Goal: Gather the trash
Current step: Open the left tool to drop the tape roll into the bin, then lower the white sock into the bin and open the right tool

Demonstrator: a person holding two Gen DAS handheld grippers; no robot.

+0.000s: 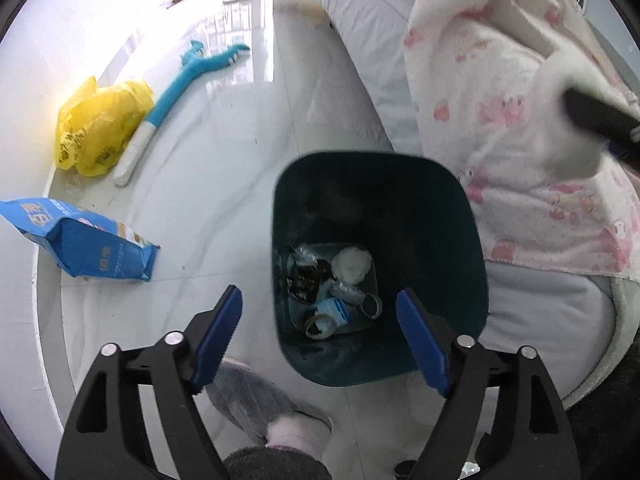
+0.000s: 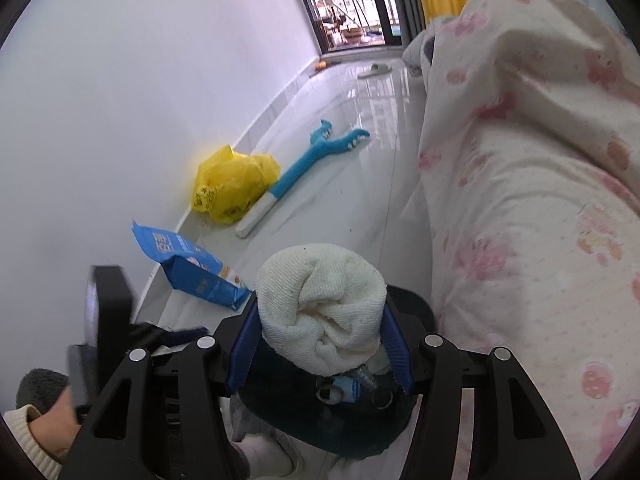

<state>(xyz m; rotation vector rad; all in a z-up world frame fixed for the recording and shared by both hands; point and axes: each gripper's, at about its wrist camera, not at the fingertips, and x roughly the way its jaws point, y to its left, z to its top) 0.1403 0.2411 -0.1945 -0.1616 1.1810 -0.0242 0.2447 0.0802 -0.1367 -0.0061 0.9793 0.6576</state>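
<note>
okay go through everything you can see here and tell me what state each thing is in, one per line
Left gripper: open, empty, above the bin.
Right gripper: shut on the rolled white cloth, over the bin.
Bin: upright, no lid, trash at the bottom.
Blue packet: lying on the floor, top torn open.
Yellow bag: crumpled on the floor by the wall.
Blue grabber toy: lying flat on the floor.

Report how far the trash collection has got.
Done: the dark green bin already holds scraps, among them a white wad and tape rolls.

In hand: the right gripper grips a rolled white cloth above the bin; the left gripper hangs open and empty over it.

Left: the blue packet and yellow bag lie on the floor.
</note>
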